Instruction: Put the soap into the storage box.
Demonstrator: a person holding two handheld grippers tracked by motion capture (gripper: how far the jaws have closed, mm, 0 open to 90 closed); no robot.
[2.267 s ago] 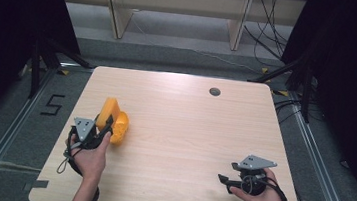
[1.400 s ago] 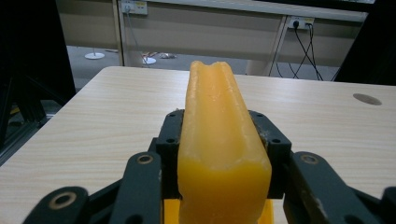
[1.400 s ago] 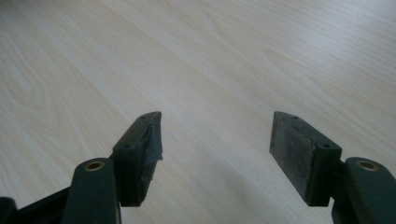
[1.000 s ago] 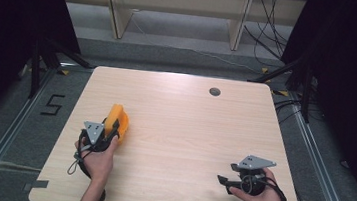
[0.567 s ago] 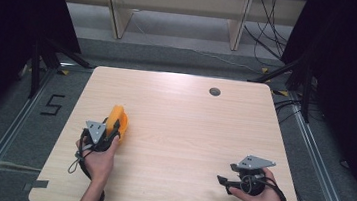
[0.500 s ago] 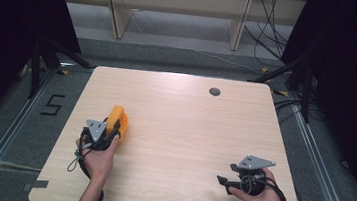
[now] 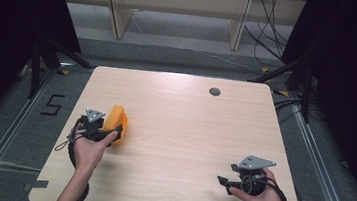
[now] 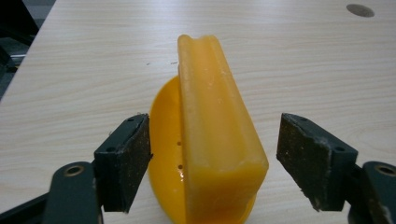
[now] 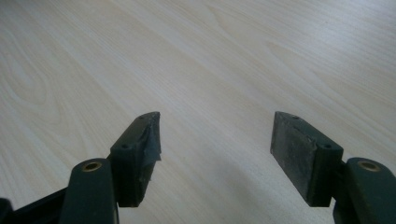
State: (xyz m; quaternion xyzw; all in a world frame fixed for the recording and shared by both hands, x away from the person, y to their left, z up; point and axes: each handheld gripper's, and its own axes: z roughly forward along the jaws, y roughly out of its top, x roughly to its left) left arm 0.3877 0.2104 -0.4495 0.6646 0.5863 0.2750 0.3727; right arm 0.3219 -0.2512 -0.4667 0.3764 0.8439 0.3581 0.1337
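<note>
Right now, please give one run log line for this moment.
left gripper: jaws just opened, orange scoop between, untouched | right gripper: open, empty | table: scoop resting

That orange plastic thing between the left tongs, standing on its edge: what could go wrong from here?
1. The orange scoop stands on its rounded edge on the table. The left tongs have just been opening, and their pads now stand clear of it, so it may tip over or rock.
2. The scoop is between the pads, so a sideways pull-back might knock it.
3. The right tongs are open over bare wood, probably too far off to catch it.
</note>
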